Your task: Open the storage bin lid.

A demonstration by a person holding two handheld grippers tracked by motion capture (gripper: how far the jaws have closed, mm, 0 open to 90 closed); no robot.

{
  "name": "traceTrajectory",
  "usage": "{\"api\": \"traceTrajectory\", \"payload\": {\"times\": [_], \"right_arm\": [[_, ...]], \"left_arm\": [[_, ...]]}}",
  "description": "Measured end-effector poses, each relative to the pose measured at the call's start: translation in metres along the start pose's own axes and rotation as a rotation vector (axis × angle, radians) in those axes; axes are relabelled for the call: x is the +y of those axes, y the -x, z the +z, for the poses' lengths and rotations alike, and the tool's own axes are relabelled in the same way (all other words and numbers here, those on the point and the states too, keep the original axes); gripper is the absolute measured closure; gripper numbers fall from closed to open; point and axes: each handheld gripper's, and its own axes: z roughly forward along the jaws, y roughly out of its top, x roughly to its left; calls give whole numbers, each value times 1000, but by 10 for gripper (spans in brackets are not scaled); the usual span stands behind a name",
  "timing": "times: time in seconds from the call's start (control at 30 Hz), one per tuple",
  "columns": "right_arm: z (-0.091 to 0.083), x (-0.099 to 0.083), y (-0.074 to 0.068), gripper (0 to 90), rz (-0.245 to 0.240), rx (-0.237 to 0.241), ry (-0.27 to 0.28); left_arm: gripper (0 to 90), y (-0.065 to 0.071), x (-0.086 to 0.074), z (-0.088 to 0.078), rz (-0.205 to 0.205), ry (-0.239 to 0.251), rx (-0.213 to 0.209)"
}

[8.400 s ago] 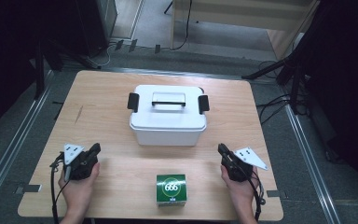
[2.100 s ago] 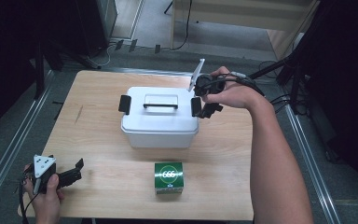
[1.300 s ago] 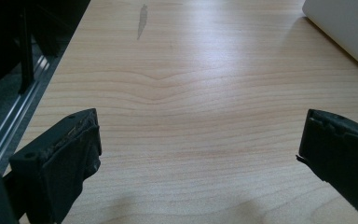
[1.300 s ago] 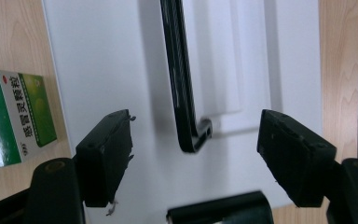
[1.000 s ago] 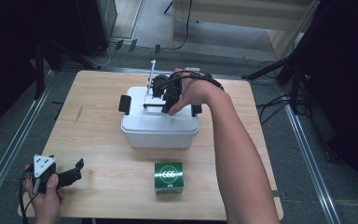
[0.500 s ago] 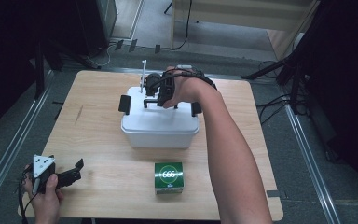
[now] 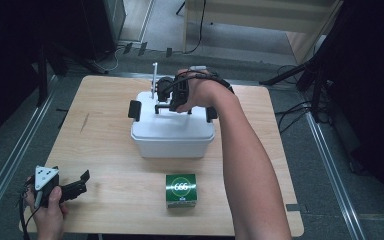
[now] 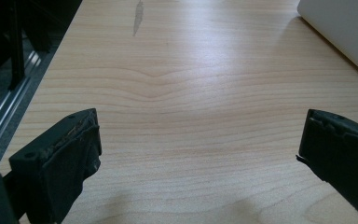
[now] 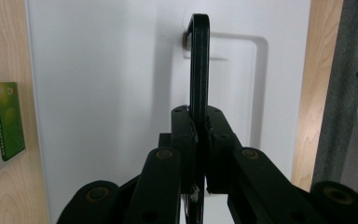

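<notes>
A white lidded storage box [image 7: 172,132] with black side latches stands mid-table. My right gripper [image 7: 172,97] hovers over its lid, reached in from the right. Its jaws have just been closing and are now shut on the black carry handle [image 9: 199,60], which stands upright off the lid [image 9: 107,93], pinched between the pads [image 9: 198,121]. My left gripper [image 7: 80,182] rests near the table's front left corner, jaws wide open over bare wood [image 8: 200,149]. A small green carton [image 7: 181,190] sits in front of the white box.
The wooden table [image 7: 105,130] has a small dark mark at its left. The green carton's edge [image 9: 0,126] lies beside the white box. A corner of the white box [image 8: 345,32] is ahead of the left gripper. Metal rails and cables run along the floor.
The right hand slid slightly left over the lid and its jaws closed on the handle, which now stands upright. The left hand has stayed put.
</notes>
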Motion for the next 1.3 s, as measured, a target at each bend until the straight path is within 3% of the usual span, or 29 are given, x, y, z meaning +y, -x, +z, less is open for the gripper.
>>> {"api": "traceTrajectory", "payload": {"times": [0.47,0.7,1.03,1.27,1.3], "right_arm": [[-34,-2,1,851,1,-47,27],[-47,-14,-2,851,-10,-55,22],[-67,-50,-10,851,18,-78,42],[-79,-93,-22,851,46,-88,23],[-79,-93,-22,851,46,-88,23]], "left_arm": [[0,-1,0,0,1,0,-4],[0,0,0,0,4,1,-1],[0,1,0,1,7,0,1],[0,2,0,1,15,0,4],[0,2,0,1,15,0,4]]}}
